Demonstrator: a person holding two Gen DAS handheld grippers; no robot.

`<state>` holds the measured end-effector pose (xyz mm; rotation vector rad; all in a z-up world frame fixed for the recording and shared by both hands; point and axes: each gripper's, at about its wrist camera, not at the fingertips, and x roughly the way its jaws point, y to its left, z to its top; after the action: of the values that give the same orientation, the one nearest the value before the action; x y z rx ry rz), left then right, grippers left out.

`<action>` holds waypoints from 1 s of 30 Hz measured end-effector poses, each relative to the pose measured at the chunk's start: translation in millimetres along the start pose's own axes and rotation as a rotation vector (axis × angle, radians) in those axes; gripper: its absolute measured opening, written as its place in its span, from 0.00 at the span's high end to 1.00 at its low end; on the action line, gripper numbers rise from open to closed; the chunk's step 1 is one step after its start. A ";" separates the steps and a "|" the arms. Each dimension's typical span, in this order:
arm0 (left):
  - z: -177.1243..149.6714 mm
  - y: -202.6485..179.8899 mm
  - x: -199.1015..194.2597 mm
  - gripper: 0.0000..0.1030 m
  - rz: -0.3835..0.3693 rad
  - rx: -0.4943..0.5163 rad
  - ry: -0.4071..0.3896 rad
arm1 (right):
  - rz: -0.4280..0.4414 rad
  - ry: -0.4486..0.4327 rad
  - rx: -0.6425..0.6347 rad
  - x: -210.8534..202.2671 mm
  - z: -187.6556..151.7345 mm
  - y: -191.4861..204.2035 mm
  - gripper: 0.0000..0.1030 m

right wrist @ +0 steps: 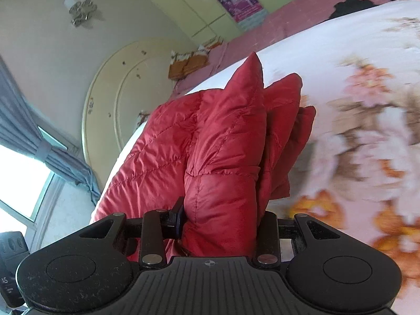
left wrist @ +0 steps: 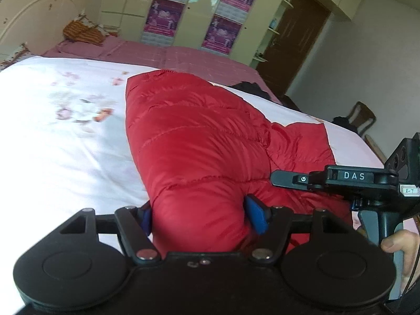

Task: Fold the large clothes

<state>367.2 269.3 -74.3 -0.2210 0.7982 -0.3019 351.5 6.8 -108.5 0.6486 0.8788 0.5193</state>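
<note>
A red quilted down jacket is lying across the white floral bedspread of a bed, its near edge bunched and lifted. The left tool is pinching a thick roll of the jacket between its blue-padded fingers. The right tool is likewise clamping a folded, layered bundle of the same jacket, whose pointed corners are standing upward. A cream arched headboard is standing at the far end, beside pale wardrobe doors.

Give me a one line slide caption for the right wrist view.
Right gripper clamps a folded red puffer jacket above the floral bedspread.
</note>
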 end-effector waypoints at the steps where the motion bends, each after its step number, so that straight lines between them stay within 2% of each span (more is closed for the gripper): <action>1: 1.5 8.4 0.5 0.35 0.004 -0.004 -0.001 | 0.000 0.004 -0.006 8.7 -0.3 3.6 0.64; 8: 0.9 44.3 11.4 0.35 0.026 -0.025 0.001 | -0.002 0.031 -0.013 62.6 -4.8 12.4 0.64; 14: -4.3 55.4 18.8 0.34 0.032 -0.006 0.023 | -0.019 0.044 -0.019 84.6 -11.6 12.3 0.63; 24: -5.3 64.4 24.1 0.23 0.053 -0.012 0.043 | -0.059 0.052 -0.003 81.7 -7.6 4.5 0.47; 27: -5.9 65.8 21.0 0.16 0.094 0.003 0.029 | -0.107 0.017 -0.026 69.1 -5.0 7.8 0.41; 30: -4.0 62.8 16.6 0.15 0.125 0.022 0.008 | -0.185 -0.034 -0.056 54.9 -0.5 12.3 0.40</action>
<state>386.6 321.9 -107.4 -0.1490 0.8129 -0.1939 378.9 51.4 -129.2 0.5176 0.8792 0.3641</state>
